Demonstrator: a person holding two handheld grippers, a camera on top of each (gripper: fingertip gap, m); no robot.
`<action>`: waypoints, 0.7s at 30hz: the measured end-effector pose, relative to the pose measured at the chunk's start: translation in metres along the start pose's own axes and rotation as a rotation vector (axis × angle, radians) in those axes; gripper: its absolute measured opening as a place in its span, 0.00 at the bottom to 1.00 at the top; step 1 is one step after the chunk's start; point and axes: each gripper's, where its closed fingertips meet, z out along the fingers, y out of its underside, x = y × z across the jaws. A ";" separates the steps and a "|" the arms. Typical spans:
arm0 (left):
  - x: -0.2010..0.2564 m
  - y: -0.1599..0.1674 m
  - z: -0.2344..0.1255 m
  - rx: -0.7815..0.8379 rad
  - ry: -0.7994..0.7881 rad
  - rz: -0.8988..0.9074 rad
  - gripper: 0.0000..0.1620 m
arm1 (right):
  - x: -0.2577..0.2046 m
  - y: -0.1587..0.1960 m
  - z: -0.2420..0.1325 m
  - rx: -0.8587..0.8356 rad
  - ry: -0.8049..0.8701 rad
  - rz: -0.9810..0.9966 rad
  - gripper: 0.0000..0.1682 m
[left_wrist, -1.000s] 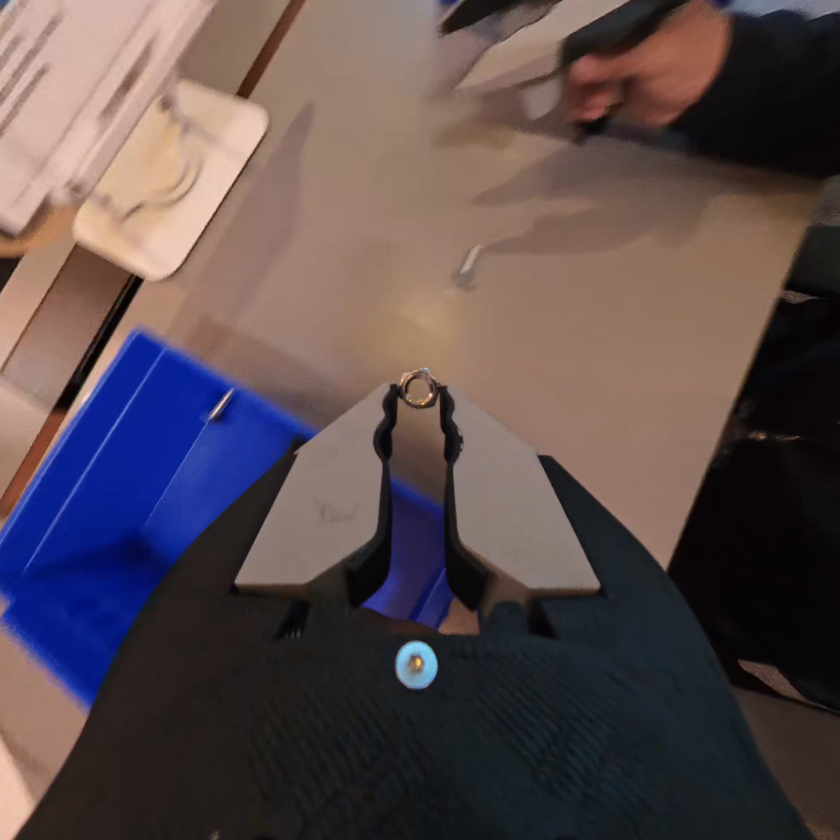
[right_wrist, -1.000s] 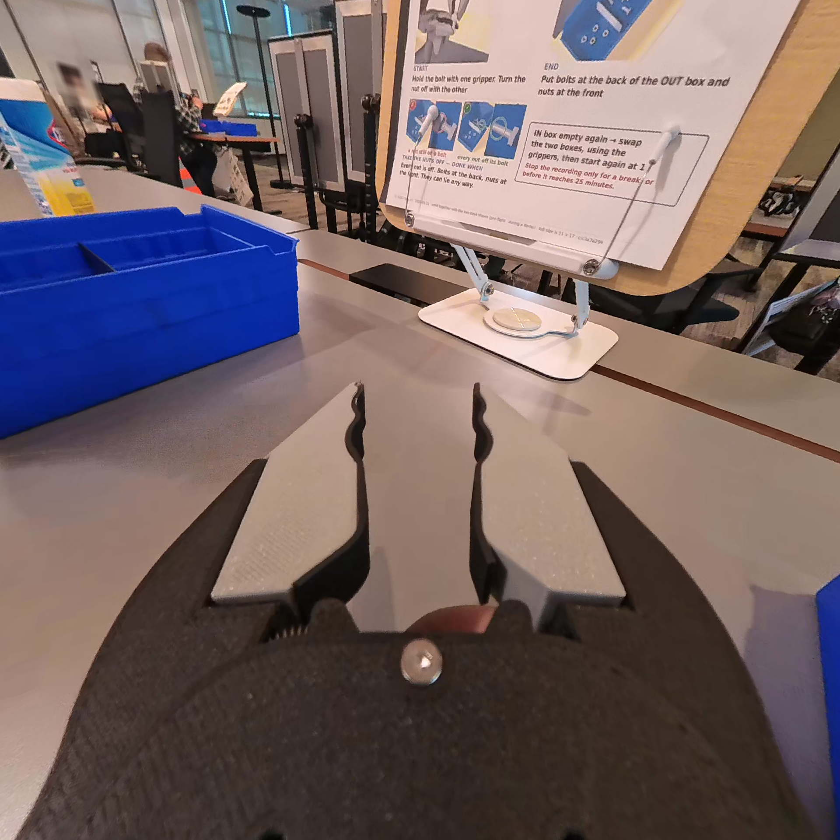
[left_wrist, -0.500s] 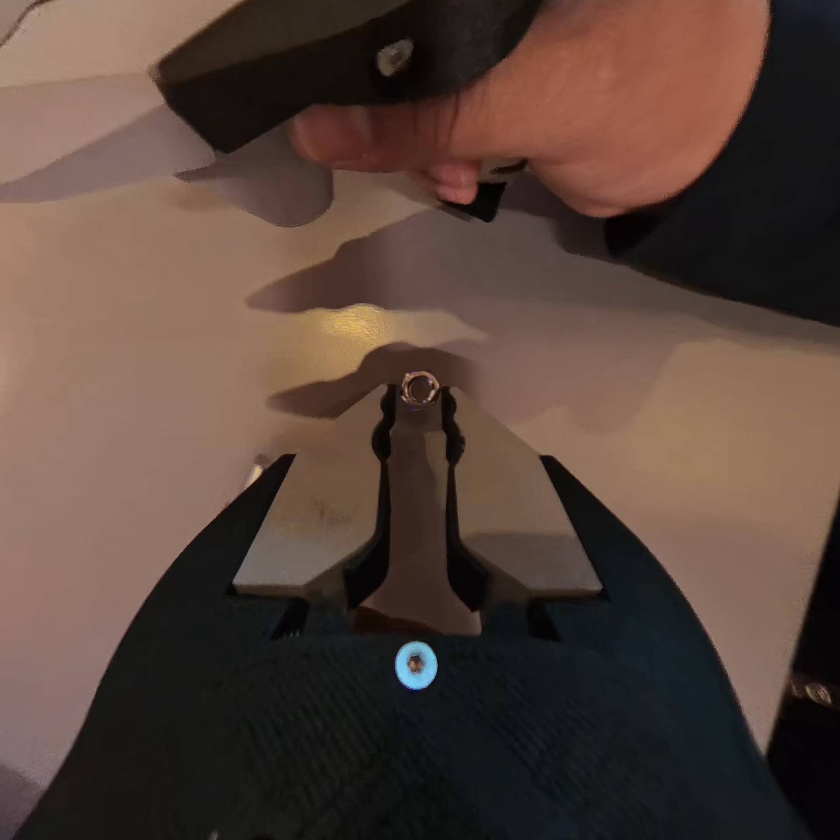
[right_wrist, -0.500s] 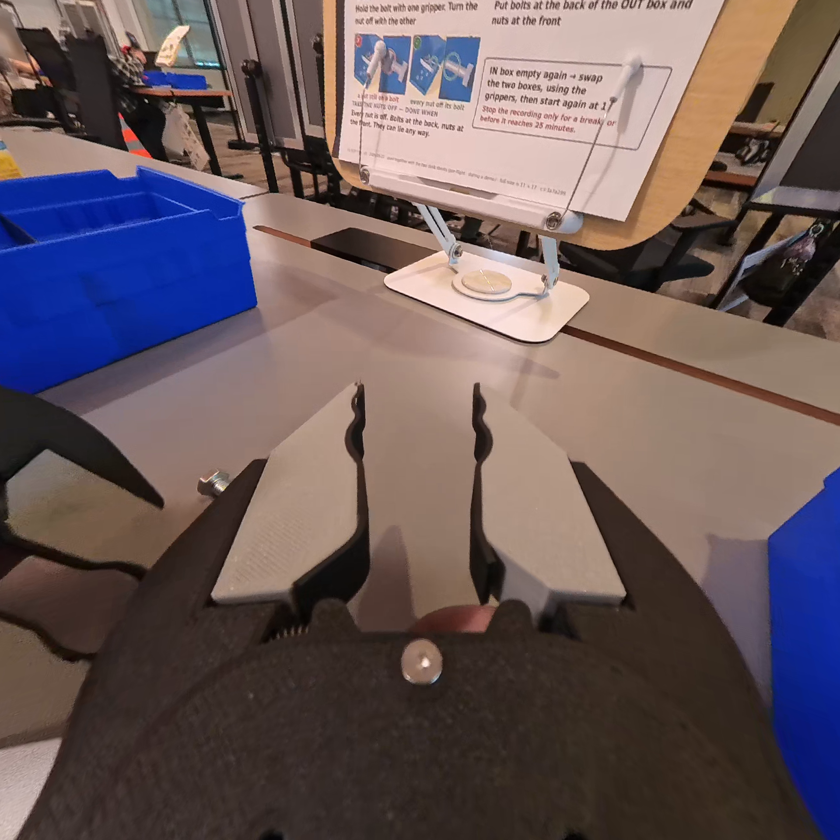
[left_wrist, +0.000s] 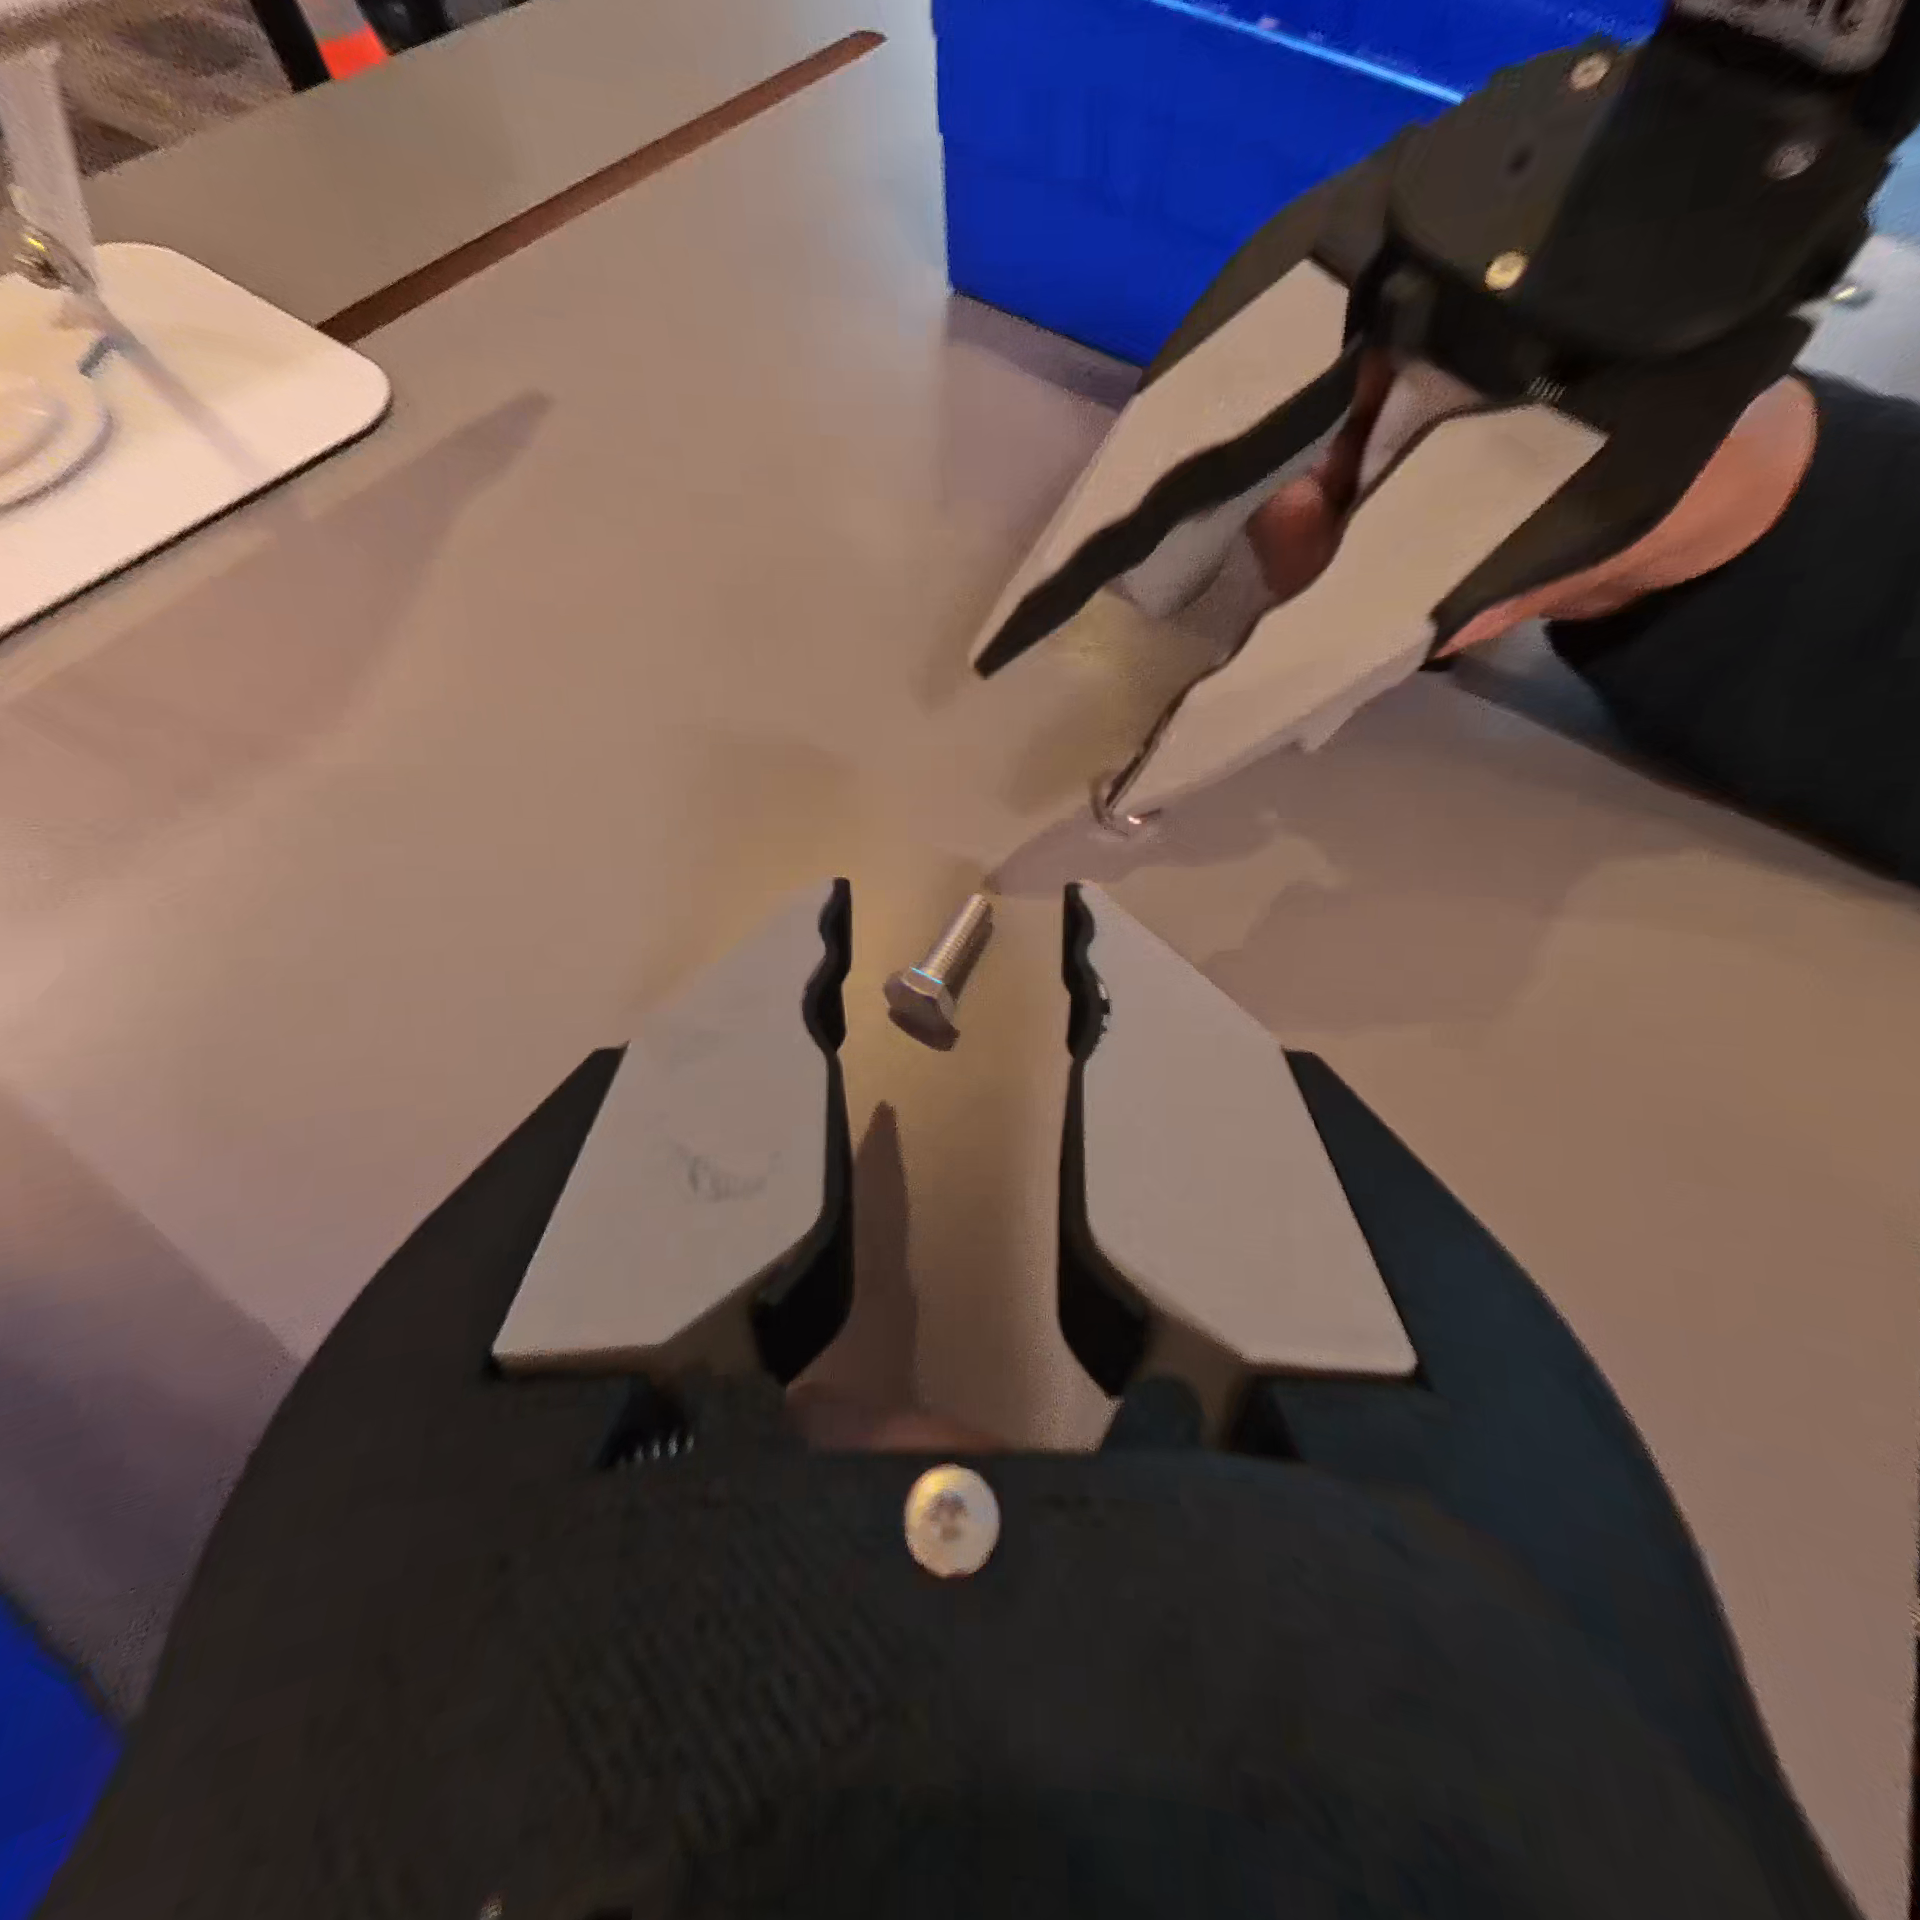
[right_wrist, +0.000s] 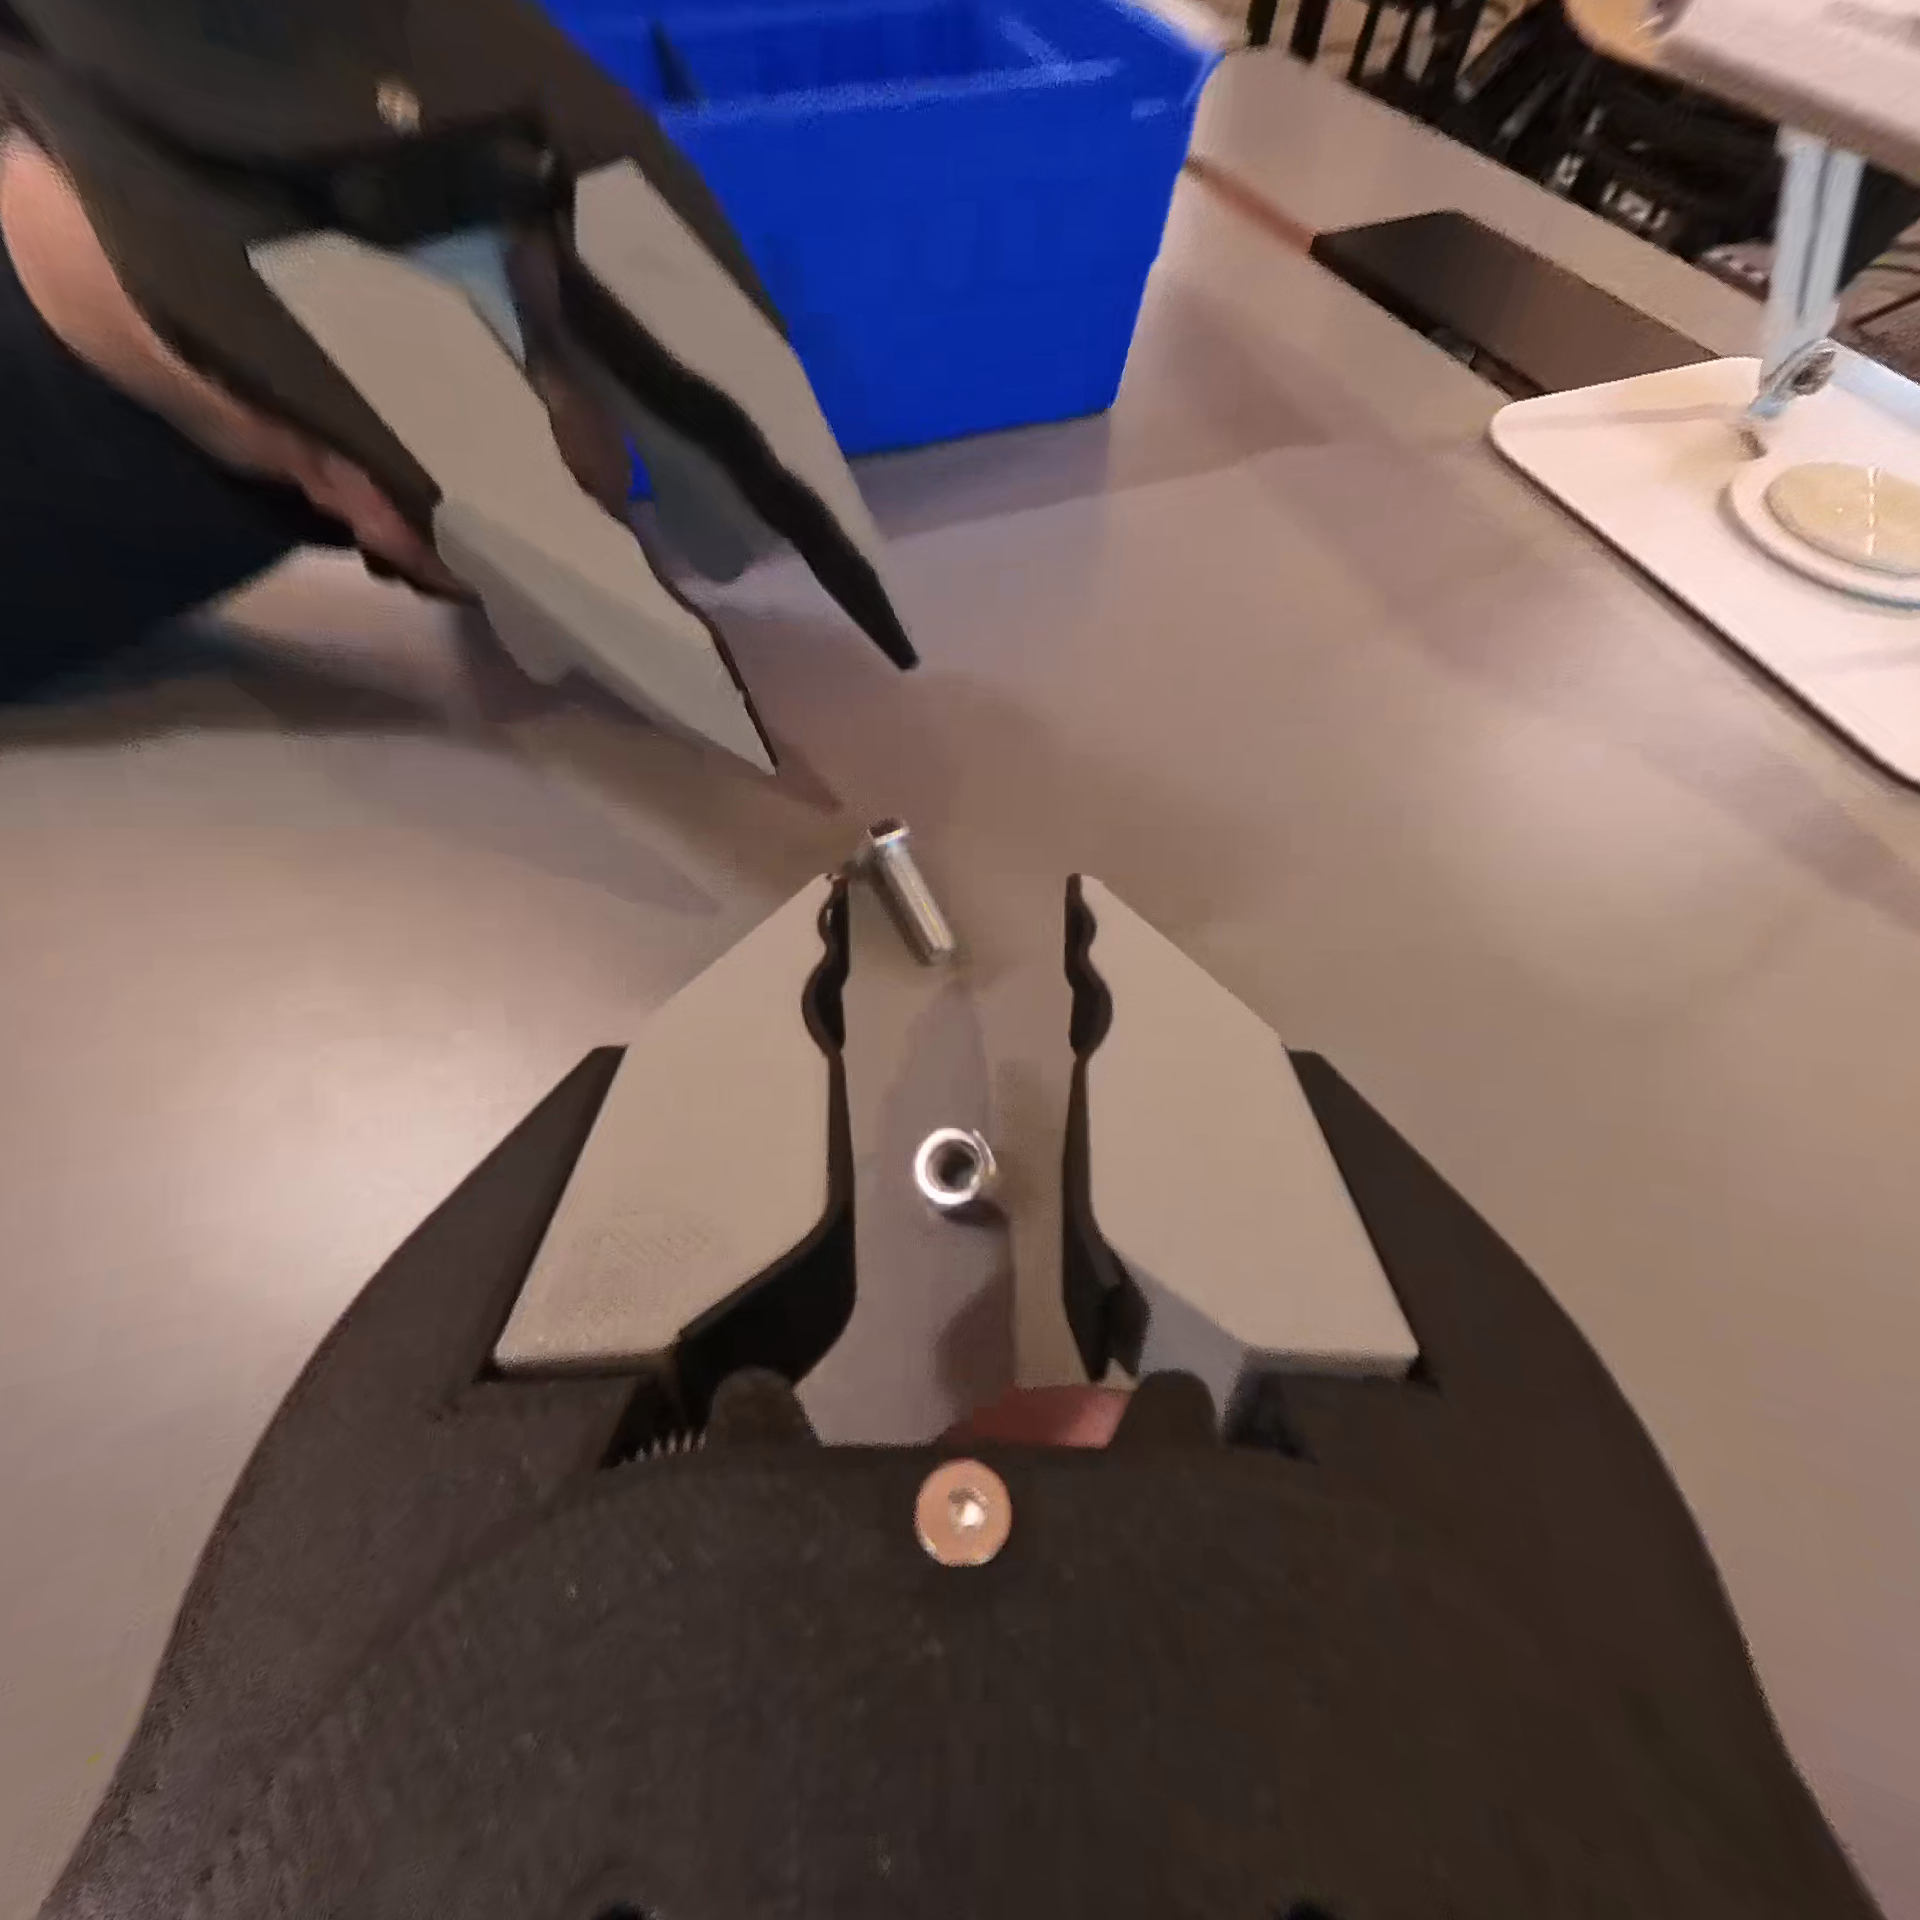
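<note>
A plain grey counter (left_wrist: 520, 727) fills both views, with a dark seam running across its far part. On it lie one silver hex-head bolt (left_wrist: 935, 971) and one silver nut (right_wrist: 951, 1169), a little apart and not joined.

The left tongs (left_wrist: 948, 914) are apart and hold nothing; the bolt lies flat on the counter between their tips, head toward the camera. The right tongs (right_wrist: 954, 914) are also apart and empty; in the right wrist view the nut lies on the counter between their two fingers, nearer the base, and the bolt lies just past the left fingertip. The two pairs of tongs point toward each other, tips near.

One blue plastic bin (right_wrist: 935, 208) stands behind the left tongs in the right wrist view; one divider shows inside, but its contents cannot be made out. A second blue bin (left_wrist: 1143, 156) stands behind the right tongs in the left wrist view. A white stand base (right_wrist: 1714, 540) rests on the counter to the side. No writing is readable.
</note>
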 end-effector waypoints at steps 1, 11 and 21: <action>0.000 0.005 0.001 -0.005 0.016 -0.008 0.24 | -0.001 0.006 0.004 -0.032 0.013 -0.044 0.20; -0.012 0.045 0.009 -0.185 -0.033 0.040 0.26 | -0.005 0.036 0.042 -0.253 -0.013 -0.176 0.17; -0.007 0.045 0.015 -0.173 -0.038 0.133 0.25 | -0.015 0.027 0.031 -0.197 -0.110 -0.106 0.04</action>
